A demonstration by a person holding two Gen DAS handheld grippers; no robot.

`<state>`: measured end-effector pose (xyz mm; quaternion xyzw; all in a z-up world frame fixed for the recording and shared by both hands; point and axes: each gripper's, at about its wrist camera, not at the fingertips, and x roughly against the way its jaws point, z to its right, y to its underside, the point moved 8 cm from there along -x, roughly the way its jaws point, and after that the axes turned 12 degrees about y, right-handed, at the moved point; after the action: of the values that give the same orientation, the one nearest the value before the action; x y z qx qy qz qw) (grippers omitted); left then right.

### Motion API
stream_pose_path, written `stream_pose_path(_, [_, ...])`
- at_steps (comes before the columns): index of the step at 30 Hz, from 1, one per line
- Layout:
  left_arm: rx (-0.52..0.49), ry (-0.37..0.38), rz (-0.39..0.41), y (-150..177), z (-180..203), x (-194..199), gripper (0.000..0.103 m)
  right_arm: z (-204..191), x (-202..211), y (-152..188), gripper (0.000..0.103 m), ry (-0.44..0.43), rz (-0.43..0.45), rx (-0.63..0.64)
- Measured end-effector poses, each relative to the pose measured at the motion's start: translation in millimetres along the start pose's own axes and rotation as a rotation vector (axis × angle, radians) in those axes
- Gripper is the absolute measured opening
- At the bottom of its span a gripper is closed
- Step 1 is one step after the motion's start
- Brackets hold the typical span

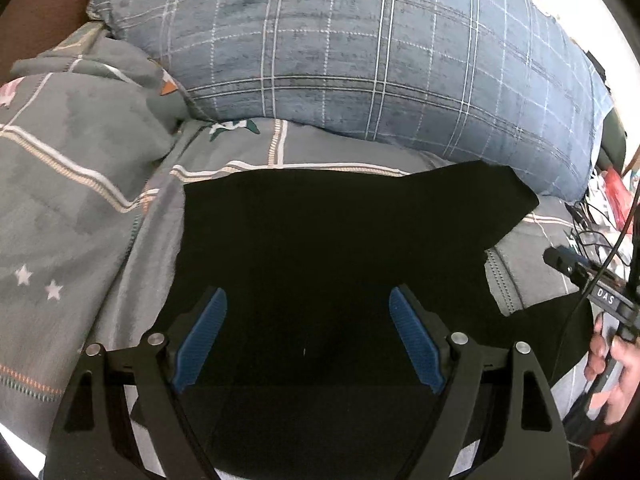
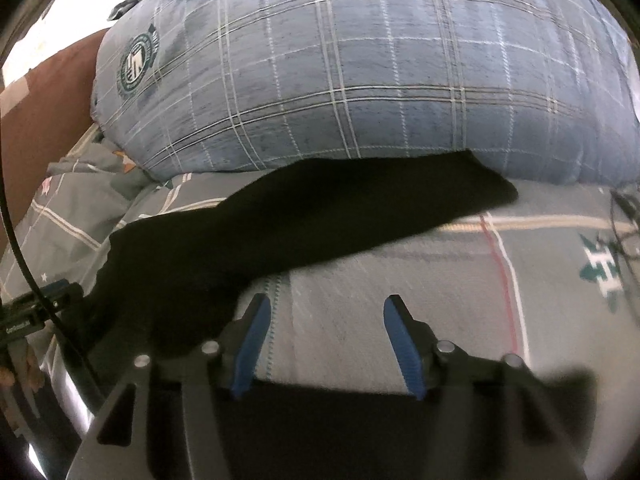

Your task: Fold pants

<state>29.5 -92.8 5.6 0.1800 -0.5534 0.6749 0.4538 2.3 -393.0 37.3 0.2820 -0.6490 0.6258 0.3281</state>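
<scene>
Black pants [image 1: 320,248] lie spread on a grey patterned bedsheet [image 1: 80,216]. My left gripper [image 1: 308,300] is open and empty, hovering over the middle of the pants. In the right wrist view one pant leg [image 2: 320,208] runs from lower left up to the right, ending against a pillow. My right gripper [image 2: 326,306] is open and empty over bare sheet [image 2: 440,280], just right of the pants; more black cloth lies below its fingers. The right gripper also shows at the right edge of the left wrist view [image 1: 560,262].
A large blue plaid pillow [image 1: 380,60] lies along the far side of the bed, touching the pants' far edge. A bunched grey quilt [image 1: 80,120] sits at the left. Cables and clutter [image 1: 608,208] lie off the bed's right edge.
</scene>
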Motion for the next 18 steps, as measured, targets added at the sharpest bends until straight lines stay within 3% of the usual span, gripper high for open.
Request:
stream_pose_path(5, [-0.033,0.038,-0.037,-17.4,-4.5,-14.8,0.084,-26.3,-7.9,-21.8,0.066,-0.041,0.033,0.094])
stream_pose_path(12, [-0.11,0.107,-0.1,-55.2,-19.5,-48.8,0.084,-69.5,-31.7,-70.6,0.071,-0.064,0.117,0.339])
stream_pose_path(18, [-0.225,0.137,-0.202,-71.1,-27.3,-83.2,0.084,-106.7,-71.2,-91.4,0.076,-0.144,0.081,0.553])
